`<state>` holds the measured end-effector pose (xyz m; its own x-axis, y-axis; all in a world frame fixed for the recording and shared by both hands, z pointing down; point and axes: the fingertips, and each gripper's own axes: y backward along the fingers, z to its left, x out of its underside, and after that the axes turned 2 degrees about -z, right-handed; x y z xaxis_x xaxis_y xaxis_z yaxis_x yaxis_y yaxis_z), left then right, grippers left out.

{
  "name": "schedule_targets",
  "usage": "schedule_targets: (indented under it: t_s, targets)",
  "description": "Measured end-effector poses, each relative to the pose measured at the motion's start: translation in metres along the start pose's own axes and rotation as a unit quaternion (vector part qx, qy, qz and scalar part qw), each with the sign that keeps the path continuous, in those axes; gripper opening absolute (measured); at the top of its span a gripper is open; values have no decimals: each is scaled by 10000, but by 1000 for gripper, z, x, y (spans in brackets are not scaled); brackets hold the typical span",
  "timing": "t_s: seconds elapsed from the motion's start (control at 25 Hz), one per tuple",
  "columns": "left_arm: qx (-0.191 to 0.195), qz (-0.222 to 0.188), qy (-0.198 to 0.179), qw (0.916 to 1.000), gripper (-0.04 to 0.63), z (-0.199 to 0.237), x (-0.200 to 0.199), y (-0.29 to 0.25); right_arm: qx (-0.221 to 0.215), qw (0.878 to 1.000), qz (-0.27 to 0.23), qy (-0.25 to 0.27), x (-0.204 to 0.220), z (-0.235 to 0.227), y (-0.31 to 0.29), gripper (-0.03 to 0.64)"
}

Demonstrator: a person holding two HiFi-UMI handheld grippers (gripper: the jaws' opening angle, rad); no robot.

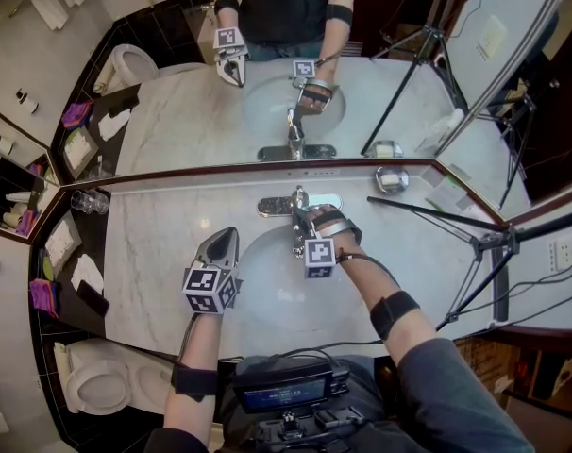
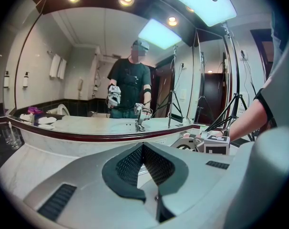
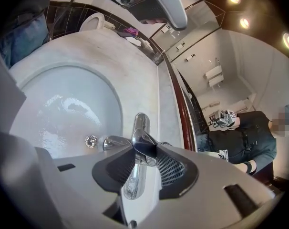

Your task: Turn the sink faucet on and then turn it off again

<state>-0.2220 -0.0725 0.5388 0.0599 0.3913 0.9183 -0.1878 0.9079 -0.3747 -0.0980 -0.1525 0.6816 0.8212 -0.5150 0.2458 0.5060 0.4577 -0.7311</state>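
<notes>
Grips the lever of the faucet between the right gripper's jaws, pads on either side, at the worktop's back edge behind the basin; seems set to swing it. Cannot tell whether water runs, though the basin looks wet. Keeps the left gripper, jaws closed on nothing, parked near the front edge left of the basin, out of the way. Along the back edge, finds glasses toward the left corner and a dish to the right, with a tripod beyond the right end. Sees nothing blocking the lever; only the mirror close behind.
</notes>
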Motion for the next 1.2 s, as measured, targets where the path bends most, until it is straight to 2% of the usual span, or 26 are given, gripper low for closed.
schedule_targets:
  t_s: [0.16,0.48,0.64,0.8,0.92,1.0,1.08,1.2]
  targets:
    - [-28,12,5,10000,-14,2,2,2,-2,10000,-20,33,0,0,0,144]
    - [-12,-17,-45,10000,-14,0,-2,5,-70,9993,38,-359,9,-6,8,155]
    - [32,-40,-45,10000,-14,-4,-3,6,10,9969,23,-789,21,-15,23,155]
    - [90,-84,-64,9999,-14,-11,-7,4,117,9889,-201,-1467,27,-29,45,136]
    - [110,-116,-87,9998,-14,-13,-10,5,335,9758,-409,-2120,31,-42,62,65]
    - [117,-131,-92,9998,-14,-14,-11,5,461,9618,-580,-2634,32,-49,73,28]
    - [128,-139,-86,9998,-14,-15,-11,6,529,9432,-780,-3185,34,-55,85,21]
    - [157,-147,-53,9998,-14,-17,-11,6,566,9079,-1056,-4018,39,-60,101,20]
